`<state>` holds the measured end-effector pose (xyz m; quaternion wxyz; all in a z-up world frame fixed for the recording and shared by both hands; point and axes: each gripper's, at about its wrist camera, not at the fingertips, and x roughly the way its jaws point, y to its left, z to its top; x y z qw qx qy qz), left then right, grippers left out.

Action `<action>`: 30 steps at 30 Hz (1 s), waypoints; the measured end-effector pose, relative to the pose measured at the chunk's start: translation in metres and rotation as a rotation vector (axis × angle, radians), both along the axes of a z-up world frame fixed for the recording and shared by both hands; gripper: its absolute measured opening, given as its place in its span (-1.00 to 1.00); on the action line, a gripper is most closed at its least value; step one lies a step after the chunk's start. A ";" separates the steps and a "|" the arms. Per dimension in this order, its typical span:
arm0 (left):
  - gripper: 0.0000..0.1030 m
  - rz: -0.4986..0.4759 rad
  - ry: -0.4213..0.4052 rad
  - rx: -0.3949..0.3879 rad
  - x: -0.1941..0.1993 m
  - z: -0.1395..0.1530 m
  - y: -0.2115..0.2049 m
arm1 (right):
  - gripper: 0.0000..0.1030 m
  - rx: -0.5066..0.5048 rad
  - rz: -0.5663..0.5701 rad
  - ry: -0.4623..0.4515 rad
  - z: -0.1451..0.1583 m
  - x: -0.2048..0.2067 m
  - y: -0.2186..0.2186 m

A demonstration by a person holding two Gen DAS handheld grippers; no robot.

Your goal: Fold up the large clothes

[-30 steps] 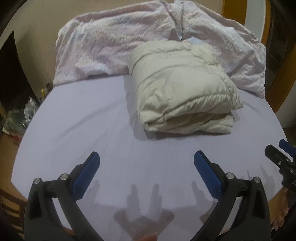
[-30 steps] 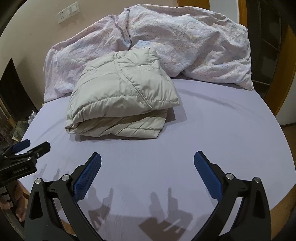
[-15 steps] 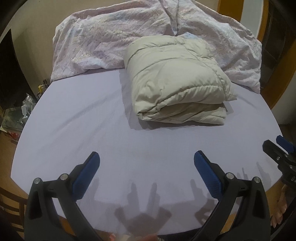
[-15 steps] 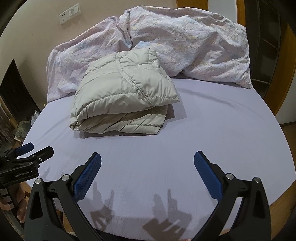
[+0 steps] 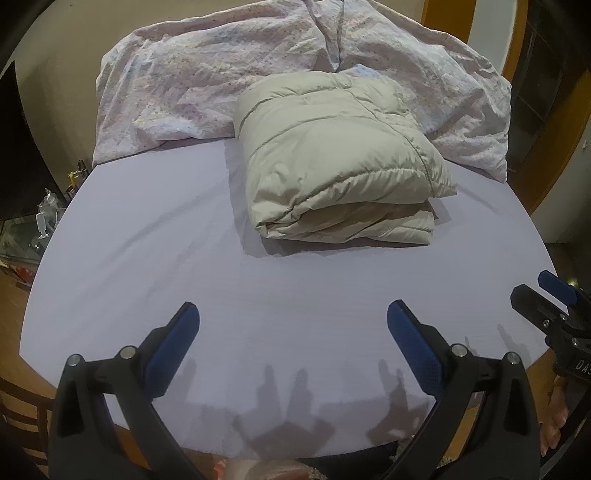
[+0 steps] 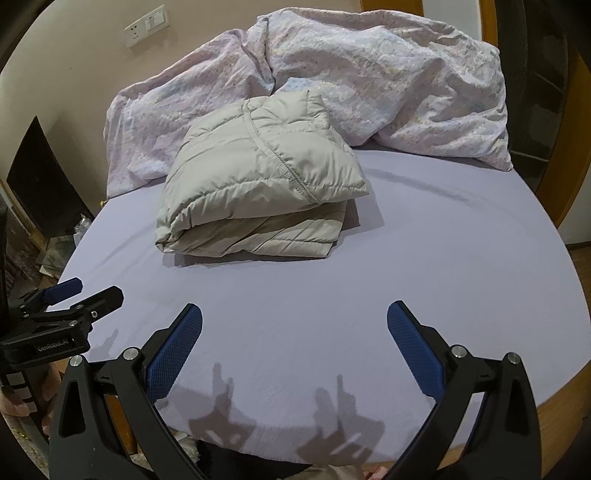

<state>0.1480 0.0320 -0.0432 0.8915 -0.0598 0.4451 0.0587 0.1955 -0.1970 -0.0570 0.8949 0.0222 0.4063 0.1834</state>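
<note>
A beige puffer jacket (image 5: 343, 166) lies folded into a thick bundle on the lilac bed sheet (image 5: 155, 236), near the far side; it also shows in the right wrist view (image 6: 258, 184). My left gripper (image 5: 293, 332) is open and empty, held above the near edge of the bed, well short of the jacket. My right gripper (image 6: 294, 332) is open and empty too, also over the near edge. Each gripper shows at the side of the other's view: the right one (image 5: 543, 295), the left one (image 6: 81, 295).
A crumpled pale floral duvet (image 5: 229, 74) is heaped along the far side behind the jacket (image 6: 388, 81). A wall with a socket plate (image 6: 147, 24) stands behind. Clutter lies on the floor left of the bed (image 5: 44, 221). A wooden door frame (image 6: 569, 155) is at the right.
Both grippers have drawn back toward the near edge of the bed, away from the folded jacket. Both stay open and empty. The jacket has not moved.
</note>
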 end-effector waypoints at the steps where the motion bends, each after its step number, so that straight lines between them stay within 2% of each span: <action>1: 0.96 -0.002 0.001 0.002 0.000 0.000 -0.001 | 0.97 0.003 0.001 0.003 0.000 0.000 0.000; 9: 0.96 -0.001 0.002 0.010 -0.001 0.001 -0.002 | 0.97 0.019 0.012 0.023 -0.001 0.003 0.002; 18: 0.96 -0.041 0.002 -0.042 0.002 0.005 -0.004 | 0.97 0.046 0.024 0.036 0.002 0.005 0.000; 30: 0.96 -0.041 -0.013 -0.033 0.002 0.012 -0.004 | 0.97 0.059 0.044 0.037 0.006 0.004 0.004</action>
